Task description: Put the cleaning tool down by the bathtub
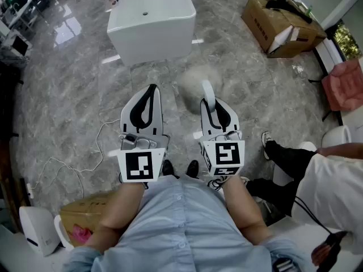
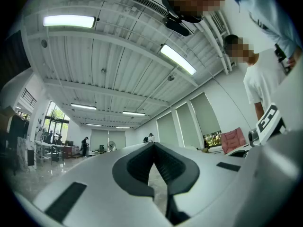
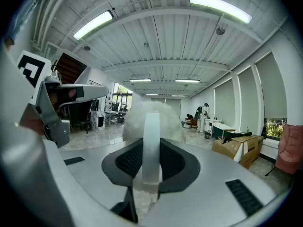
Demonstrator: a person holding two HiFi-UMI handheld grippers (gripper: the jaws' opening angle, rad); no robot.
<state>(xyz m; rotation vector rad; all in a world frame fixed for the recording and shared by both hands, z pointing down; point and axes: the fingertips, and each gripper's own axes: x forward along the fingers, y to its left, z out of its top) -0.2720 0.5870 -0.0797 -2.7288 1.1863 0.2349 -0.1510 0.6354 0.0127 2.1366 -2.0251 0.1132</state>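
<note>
The white bathtub (image 1: 152,18) stands on the grey marble floor ahead of me. The cleaning tool is a fluffy white duster head (image 1: 193,83) on a flat white handle (image 1: 208,98). My right gripper (image 1: 210,104) is shut on that handle, and the duster head (image 3: 152,116) sticks out past the jaws over the floor short of the tub, with the handle (image 3: 151,141) upright between the dark pads. My left gripper (image 1: 151,88) is held beside it, shut with nothing in it. In the left gripper view its jaws (image 2: 154,145) meet at the tip.
An open cardboard box (image 1: 281,21) lies at the back right, a pink chair (image 1: 345,85) further right. Another person's dark-trousered legs (image 1: 289,157) are close on my right. A cardboard box (image 1: 85,214), a white device (image 1: 37,231) and a cable (image 1: 74,163) lie at my left.
</note>
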